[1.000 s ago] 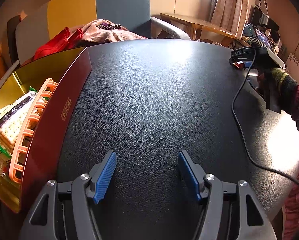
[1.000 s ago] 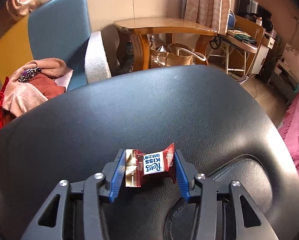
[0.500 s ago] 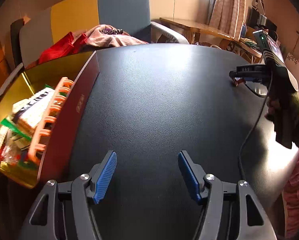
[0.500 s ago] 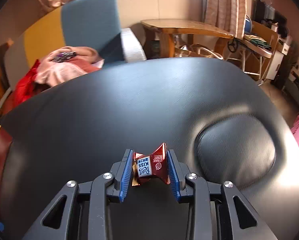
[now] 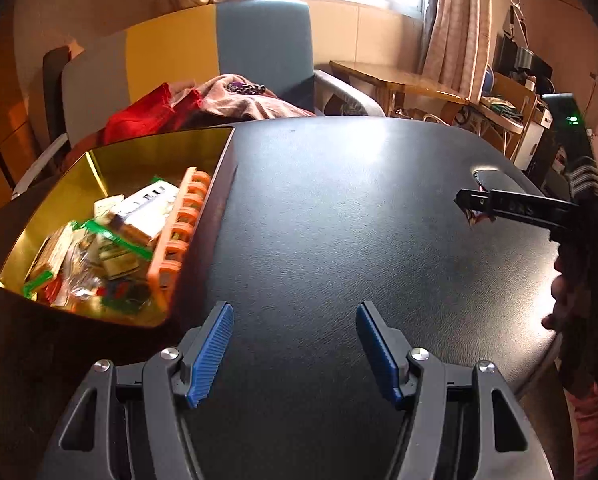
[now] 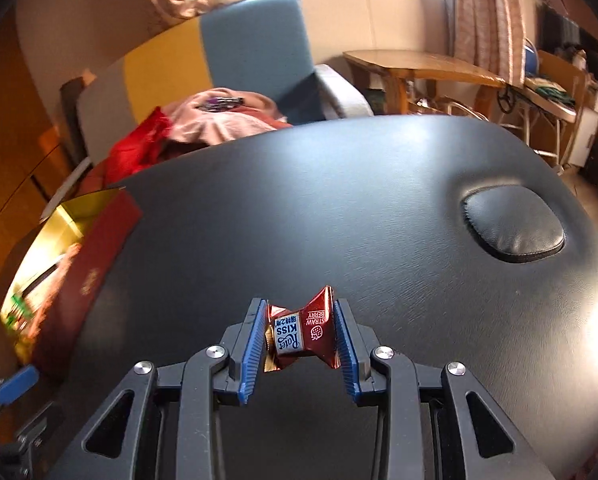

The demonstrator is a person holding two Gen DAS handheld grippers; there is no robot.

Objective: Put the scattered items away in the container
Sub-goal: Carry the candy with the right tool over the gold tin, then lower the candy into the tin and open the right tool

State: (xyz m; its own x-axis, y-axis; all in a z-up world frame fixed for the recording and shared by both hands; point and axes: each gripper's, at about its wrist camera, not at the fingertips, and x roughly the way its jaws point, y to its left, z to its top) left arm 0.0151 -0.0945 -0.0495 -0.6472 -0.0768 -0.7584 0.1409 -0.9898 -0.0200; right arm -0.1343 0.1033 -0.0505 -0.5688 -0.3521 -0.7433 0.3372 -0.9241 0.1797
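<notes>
Now the right gripper (image 6: 299, 344) squeezes a small red foil candy (image 6: 301, 334) between its blue pads, above the black padded table (image 6: 339, 208); the left gripper (image 5: 295, 344) hangs open, empty.

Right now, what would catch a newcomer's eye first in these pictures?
The red candy wrapper pinched between the right gripper's blue pads, held above the black padded table. Next, at the table's left edge, the gold-lined box, heaped with snack packets and an orange basket. The left gripper is open.

Box (image 5: 219, 216) of snacks (image 5: 111, 240) at table's (image 5: 339, 220) left edge, armchair (image 5: 259, 48) behind
</notes>
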